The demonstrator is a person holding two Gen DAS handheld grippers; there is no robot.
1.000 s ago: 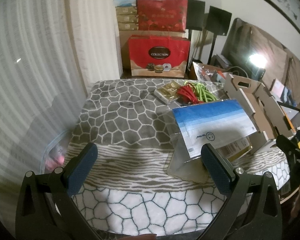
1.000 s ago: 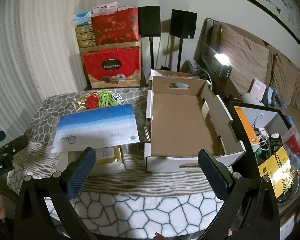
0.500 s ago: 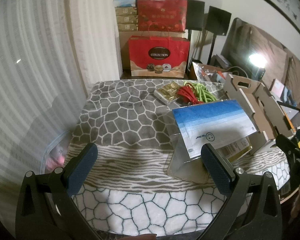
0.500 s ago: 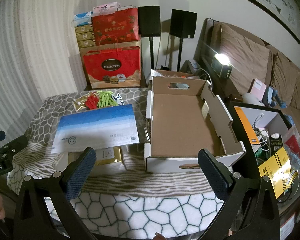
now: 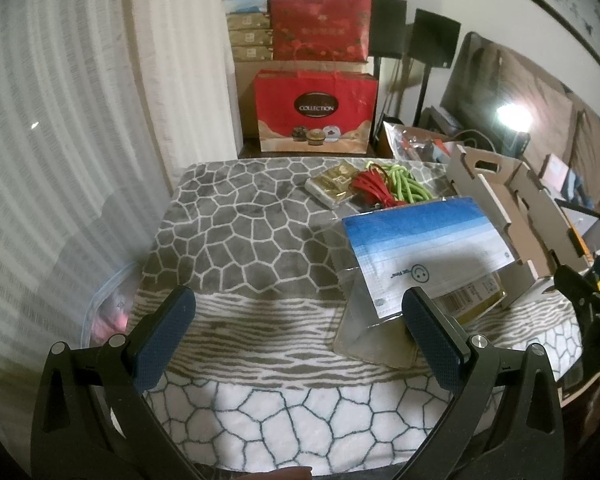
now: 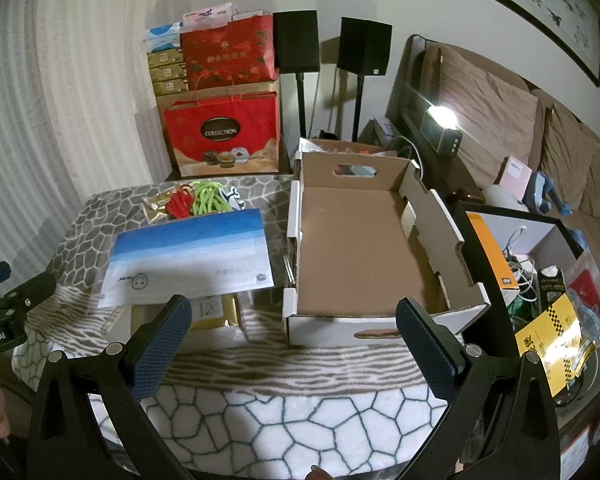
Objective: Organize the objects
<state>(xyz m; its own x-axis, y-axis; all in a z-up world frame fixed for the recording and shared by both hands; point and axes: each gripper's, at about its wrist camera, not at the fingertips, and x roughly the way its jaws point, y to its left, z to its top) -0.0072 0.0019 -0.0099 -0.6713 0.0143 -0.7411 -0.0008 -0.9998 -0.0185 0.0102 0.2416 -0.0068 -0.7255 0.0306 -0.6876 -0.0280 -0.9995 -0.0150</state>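
The blue-and-white mask pack (image 6: 188, 258) lies on the patterned table cover (image 5: 236, 240), propped on a gold packet (image 6: 216, 308), left of the empty cardboard box (image 6: 360, 256). Its long axis runs left to right, parallel to the table's near edge; its blue end faces away. Behind it sit red and green cords (image 6: 196, 200). The box stands open, judged to be the destination for the loose items. The left gripper (image 5: 296, 312) hovers with jaws spread, holding nothing. The right gripper (image 6: 292, 320) hovers before the box, jaws likewise spread and empty.
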